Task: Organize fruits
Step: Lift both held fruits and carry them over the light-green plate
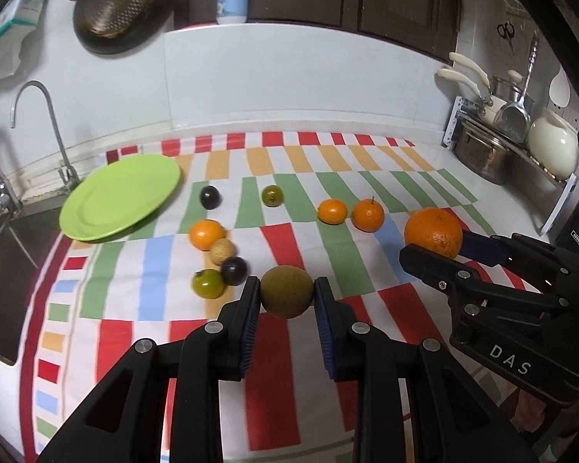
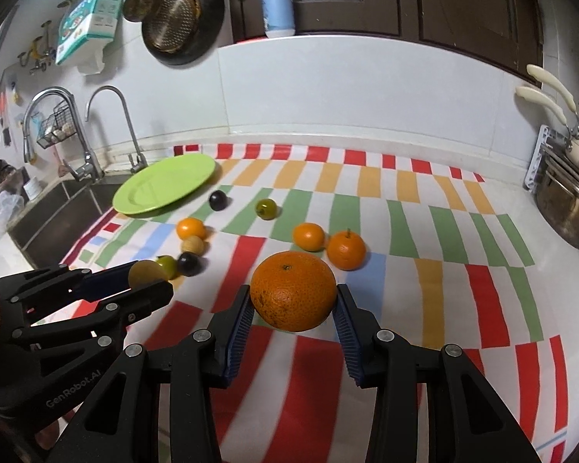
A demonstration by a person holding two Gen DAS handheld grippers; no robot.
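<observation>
Fingers point(image 1: 251, 308) of my left gripper point(image 1: 286, 297) clamp the brown fruit point(image 1: 286, 291) low-centre, while my right gripper point(image 2: 293, 301) grips the large orange point(image 2: 293, 289).

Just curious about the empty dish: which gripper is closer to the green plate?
Left. The left gripper, holding a brownish fruit, sits nearer the green plate; the right gripper, holding the big orange, is farther right.

Dim indoor light, strong fisheye warping
</observation>
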